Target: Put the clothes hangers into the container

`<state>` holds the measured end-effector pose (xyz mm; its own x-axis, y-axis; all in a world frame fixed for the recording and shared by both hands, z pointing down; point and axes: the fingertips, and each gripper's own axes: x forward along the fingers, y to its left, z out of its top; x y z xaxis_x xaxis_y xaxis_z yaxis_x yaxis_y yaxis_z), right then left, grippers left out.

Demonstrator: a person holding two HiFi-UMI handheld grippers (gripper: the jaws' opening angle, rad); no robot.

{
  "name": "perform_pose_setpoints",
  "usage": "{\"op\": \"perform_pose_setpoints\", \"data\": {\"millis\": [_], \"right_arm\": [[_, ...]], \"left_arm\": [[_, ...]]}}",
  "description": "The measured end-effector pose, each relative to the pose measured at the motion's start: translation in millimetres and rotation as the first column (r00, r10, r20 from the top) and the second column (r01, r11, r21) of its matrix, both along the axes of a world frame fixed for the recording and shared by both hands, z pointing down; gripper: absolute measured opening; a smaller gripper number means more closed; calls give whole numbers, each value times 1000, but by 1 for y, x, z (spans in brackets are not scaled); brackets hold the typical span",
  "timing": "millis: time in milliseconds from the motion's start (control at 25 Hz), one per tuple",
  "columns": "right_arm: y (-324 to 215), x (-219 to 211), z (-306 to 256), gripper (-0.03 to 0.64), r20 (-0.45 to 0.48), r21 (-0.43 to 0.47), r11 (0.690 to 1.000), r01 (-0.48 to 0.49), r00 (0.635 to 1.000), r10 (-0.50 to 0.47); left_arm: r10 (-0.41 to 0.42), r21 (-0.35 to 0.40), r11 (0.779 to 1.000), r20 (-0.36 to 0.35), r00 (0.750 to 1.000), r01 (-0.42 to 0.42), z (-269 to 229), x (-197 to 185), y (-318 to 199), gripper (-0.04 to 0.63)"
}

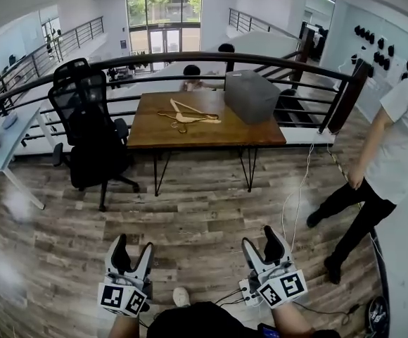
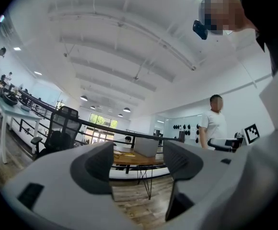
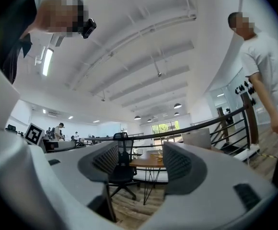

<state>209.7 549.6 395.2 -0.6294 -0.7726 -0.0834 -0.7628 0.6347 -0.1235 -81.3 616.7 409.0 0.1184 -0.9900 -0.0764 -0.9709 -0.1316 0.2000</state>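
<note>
Head view: clothes hangers (image 1: 188, 115) lie piled on the table (image 1: 190, 138) beside the container (image 1: 252, 96). Left gripper (image 1: 132, 251) and right gripper (image 1: 262, 241) are far off, fingers released, empty. Risk: overlapping hangers may tangle and drop when lifted.

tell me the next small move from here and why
Probably step up to the table first. The left tongs and right tongs are both open and empty, held low over the floor well short of it. The wooden hangers lie on the tabletop beside the grey container, likely out of reach from here.
</note>
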Motion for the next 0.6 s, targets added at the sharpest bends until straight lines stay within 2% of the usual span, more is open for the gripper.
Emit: {"op": "perform_pose_setpoints", "data": {"millis": [320,600], "right_arm": [[-44,-62,8,272,-7,-11,1000,13,1000,-13],[-67,-75,17,267,-39,-41,999,6,999,-7]], "left_arm": [[-3,4,1000,-5,1000,3,6,-61,-35,311],[6,-21,1000,-17,1000,-6,15,-77,-59,311]]}}
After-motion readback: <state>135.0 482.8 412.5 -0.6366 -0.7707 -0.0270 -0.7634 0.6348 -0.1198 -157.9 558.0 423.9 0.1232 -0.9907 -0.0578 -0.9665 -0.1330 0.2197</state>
